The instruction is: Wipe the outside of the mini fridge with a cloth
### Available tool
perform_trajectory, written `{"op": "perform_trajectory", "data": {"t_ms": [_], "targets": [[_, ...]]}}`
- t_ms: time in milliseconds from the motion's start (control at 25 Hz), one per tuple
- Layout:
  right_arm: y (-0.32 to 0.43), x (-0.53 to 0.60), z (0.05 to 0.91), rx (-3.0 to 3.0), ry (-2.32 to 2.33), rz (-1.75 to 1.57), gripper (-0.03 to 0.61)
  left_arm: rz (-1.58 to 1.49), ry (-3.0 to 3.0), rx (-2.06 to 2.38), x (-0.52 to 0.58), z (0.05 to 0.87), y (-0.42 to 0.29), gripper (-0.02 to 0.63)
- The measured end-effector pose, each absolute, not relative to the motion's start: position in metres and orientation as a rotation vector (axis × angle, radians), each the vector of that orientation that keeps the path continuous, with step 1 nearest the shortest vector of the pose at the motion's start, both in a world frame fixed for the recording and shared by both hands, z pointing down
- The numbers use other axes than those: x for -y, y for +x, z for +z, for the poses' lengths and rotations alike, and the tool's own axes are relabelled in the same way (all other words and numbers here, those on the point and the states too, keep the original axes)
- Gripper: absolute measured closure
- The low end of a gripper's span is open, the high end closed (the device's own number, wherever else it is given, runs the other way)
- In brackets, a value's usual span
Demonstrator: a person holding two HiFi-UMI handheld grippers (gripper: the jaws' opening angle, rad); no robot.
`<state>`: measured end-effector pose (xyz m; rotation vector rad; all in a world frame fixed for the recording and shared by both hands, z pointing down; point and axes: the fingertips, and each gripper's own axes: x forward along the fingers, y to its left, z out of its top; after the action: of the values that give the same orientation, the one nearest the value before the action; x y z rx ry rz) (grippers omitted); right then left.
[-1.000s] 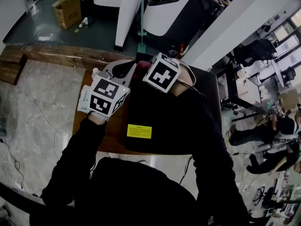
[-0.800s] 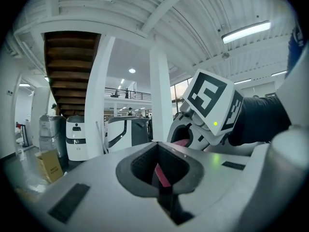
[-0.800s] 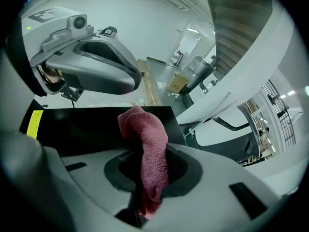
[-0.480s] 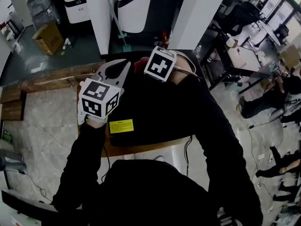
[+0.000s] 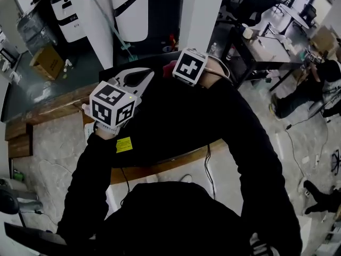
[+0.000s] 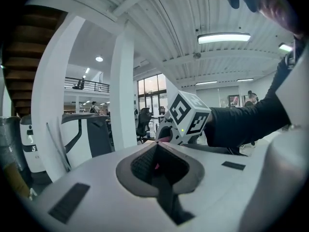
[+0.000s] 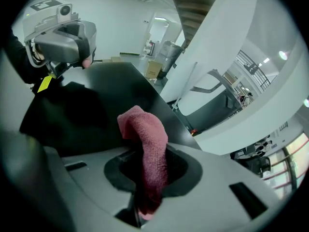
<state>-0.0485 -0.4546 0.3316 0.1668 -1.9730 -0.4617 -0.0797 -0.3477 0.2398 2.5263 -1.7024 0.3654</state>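
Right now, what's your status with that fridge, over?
Right gripper shut on pink cloth, over black mini fridge top. Left gripper shut, empty, alongside. Nothing in the way.

Seen from the head view, the black box-shaped mini fridge (image 5: 165, 119) shows only its top. The person's black sleeves (image 5: 245, 143) and torso cover its near edge and right side. The print on its small yellow label (image 5: 124, 144) is too small to read. The pink terry cloth (image 5: 169, 68) is only a sliver beside the marker cube (image 5: 190, 66) of the right gripper (image 7: 145, 153). In the right gripper view, the cloth's lower end vanishes between the jaws.
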Motion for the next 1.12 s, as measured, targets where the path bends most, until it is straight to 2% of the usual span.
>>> {"op": "perform_trajectory", "data": {"t_ms": [240,600,1000,1120], "targets": [[0.009,0.490,0.333,1.969,0.246,-0.400,0.505,0.398,2.602,1.636,0.356,0.241,-0.033,0.607],[0.065,0.511,0.322,1.947,0.309,-0.411,0.505,0.397,2.606,1.727,0.330,0.218,-0.007,0.607],[0.065,0.380,0.179,2.389,0.226,-0.692,0.503,0.269,2.521,2.050,0.241,0.158,-0.011,0.607],[0.067,0.333,0.152,2.516,0.207,-0.791,0.502,0.314,2.451,2.189,0.207,0.151,-0.025,0.607]]}}
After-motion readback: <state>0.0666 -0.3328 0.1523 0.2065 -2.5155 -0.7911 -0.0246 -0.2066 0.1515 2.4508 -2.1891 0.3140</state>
